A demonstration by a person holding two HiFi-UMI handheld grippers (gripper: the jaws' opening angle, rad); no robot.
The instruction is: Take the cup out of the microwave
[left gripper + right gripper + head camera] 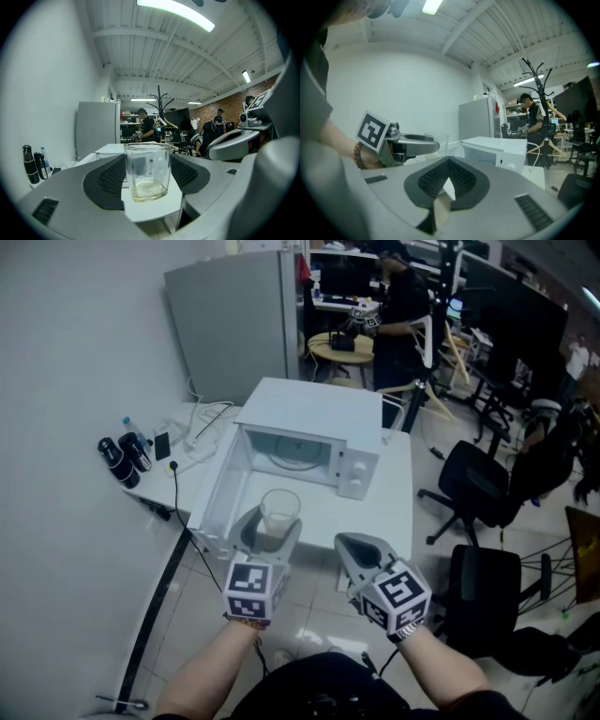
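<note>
The glass cup (pixel 279 512) stands upright outside the open microwave (pixel 309 427), in front of its cavity and over the near part of the white surface (pixel 375 512). It sits squarely between the jaws of the left claw (pixel 272 523), which point almost level toward the oven. The jaws stand wide, with a pad against each side of the cup, which reads as a grip. Whether the base rests on the surface or hangs just above it cannot be told. The right claw (pixel 354 547) hangs just beside it, jaws together and empty.
</note>
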